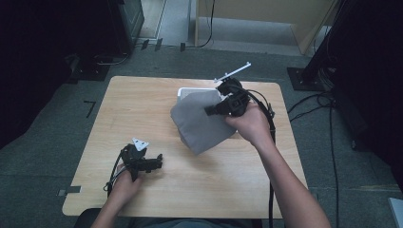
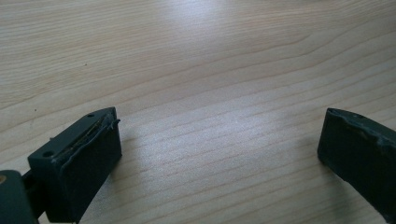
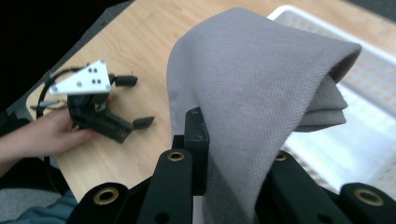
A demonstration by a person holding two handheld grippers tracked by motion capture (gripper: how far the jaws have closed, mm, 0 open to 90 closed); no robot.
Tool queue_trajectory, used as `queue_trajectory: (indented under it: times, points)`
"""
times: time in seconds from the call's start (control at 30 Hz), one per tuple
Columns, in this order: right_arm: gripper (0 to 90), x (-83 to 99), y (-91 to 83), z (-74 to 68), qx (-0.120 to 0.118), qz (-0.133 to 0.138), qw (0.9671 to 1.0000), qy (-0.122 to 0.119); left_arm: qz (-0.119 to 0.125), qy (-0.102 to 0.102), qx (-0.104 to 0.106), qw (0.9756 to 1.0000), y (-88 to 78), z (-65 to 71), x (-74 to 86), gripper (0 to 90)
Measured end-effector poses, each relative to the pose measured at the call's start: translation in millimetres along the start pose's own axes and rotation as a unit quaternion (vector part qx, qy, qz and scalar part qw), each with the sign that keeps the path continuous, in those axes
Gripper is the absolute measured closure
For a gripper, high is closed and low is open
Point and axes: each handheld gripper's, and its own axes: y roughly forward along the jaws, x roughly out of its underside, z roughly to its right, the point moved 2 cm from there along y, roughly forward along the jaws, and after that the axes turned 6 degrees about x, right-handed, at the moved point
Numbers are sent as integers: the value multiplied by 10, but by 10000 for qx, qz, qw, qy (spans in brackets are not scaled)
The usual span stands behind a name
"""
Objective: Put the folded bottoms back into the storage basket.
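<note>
Right gripper view: the grey knitted cloth [image 3: 243,93], clamped in the right gripper [image 3: 229,154], hangs folded, hiding one jaw and part of the white plastic basket [image 3: 373,70]; left gripper [image 1: 151,162] jaws stand apart, empty.

This looks like a lab or a test room, not a home. A plain wooden table [image 1: 142,109] stands alone on a grey carpet floor [image 1: 62,118]. Black cables [image 1: 328,142] run over the floor, well off to the side of the right gripper [image 1: 211,110]. Black stands [image 1: 309,76] and dark curtains rise at both sides, far from both grippers. Beyond the right gripper, past the table's far edge, is a light wooden board [image 1: 266,14]. A dark box with cords [image 1: 128,19] sits on the floor, far ahead of the left gripper [image 1: 159,160].
</note>
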Motion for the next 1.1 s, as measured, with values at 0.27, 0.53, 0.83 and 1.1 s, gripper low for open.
queue_trajectory:
  times: [0.27, 0.53, 0.83, 1.1]
  points:
    - [805, -311, -109, 162, 262, 161, 9994, 144, 8, -3, 2, 10000, 1, 1, 1, 0]
    - [806, -558, -34, 382, 425, 195, 9978, 465, 12, -7, 4, 10000, 2, 1, 1, 0]
    - [805, -711, 179, 501, 594, 167, 9951, 776, 14, -5, 0, 10000, 2, 1, 1, 0]
    - [804, -735, 455, 570, 564, 95, 9922, 1105, 9, -1, 1, 10000, 1, 0, 0, 0]
